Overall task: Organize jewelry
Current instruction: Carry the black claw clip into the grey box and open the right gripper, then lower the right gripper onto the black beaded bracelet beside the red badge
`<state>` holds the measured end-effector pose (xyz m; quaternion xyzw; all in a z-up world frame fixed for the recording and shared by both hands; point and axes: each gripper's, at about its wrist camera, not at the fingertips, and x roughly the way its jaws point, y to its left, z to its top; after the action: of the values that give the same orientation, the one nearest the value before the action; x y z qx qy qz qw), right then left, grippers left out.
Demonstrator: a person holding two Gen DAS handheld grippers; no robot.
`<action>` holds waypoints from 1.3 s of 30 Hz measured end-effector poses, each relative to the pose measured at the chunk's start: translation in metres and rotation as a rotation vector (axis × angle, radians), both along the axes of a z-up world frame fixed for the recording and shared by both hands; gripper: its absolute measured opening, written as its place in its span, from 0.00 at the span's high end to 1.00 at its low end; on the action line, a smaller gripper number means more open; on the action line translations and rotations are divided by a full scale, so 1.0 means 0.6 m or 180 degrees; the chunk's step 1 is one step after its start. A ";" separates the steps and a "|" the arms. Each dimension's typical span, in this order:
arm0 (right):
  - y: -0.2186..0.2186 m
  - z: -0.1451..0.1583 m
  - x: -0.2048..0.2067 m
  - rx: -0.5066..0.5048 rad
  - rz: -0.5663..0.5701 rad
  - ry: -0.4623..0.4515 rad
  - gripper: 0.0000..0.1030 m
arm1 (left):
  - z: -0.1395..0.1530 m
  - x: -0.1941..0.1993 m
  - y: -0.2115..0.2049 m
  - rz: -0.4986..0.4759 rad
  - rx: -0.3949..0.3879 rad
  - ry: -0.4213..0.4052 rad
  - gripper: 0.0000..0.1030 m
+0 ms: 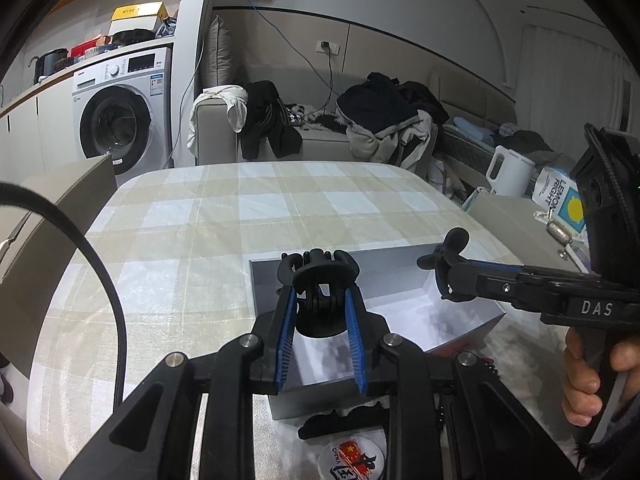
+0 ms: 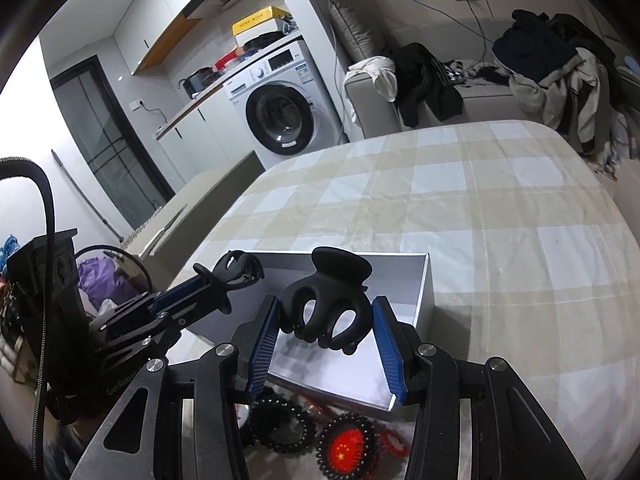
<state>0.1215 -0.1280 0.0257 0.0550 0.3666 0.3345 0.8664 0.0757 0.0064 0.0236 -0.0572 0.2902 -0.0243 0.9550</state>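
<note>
- Left wrist view: my left gripper [image 1: 320,300] is closed on a black hair claw [image 1: 320,280], its blue pads pressing the clip's sides, and it holds the clip above the near-left part of the open grey box [image 1: 400,276].
- In the same view my right gripper [image 1: 450,268] comes in from the right, over the box's far-right corner, with a second black claw clip [image 1: 452,246] at its tip; my right hand [image 1: 592,376] wraps the handle.
- Right wrist view: my right gripper's blue pads stand well apart, and the second claw clip sits between them, above the white floor of the box. I cannot tell whether either pad touches it.
- My left gripper shows at the left of that view, clamped on its claw at the box's left edge.
- The box rests on the table [image 2: 500,220], which wears a beige and white checked cloth.
- On the near side of the box lie black spiral hair ties [image 2: 280,424], a red spiral tie [image 2: 394,442], and a round badge with a red flag [image 2: 346,446].
</note>
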 end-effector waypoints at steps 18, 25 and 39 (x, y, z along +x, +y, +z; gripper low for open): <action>0.029 -0.010 -0.002 -0.0313 0.0046 -0.0043 0.54 | -0.008 0.003 0.000 -0.0069 0.0039 0.0192 0.81; -0.007 0.028 -0.042 -0.0228 0.0017 -0.0401 0.11 | 0.024 -0.041 0.005 -0.0118 -0.0123 -0.0029 0.26; -0.086 -0.045 -0.095 -0.0142 -0.0248 0.0057 0.08 | -0.030 -0.096 0.010 0.0086 -0.0210 0.0039 0.01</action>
<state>0.0644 -0.1796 -0.0012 0.0530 0.3793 0.2917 0.8765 0.0179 0.0121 0.0055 -0.0927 0.2943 -0.0206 0.9510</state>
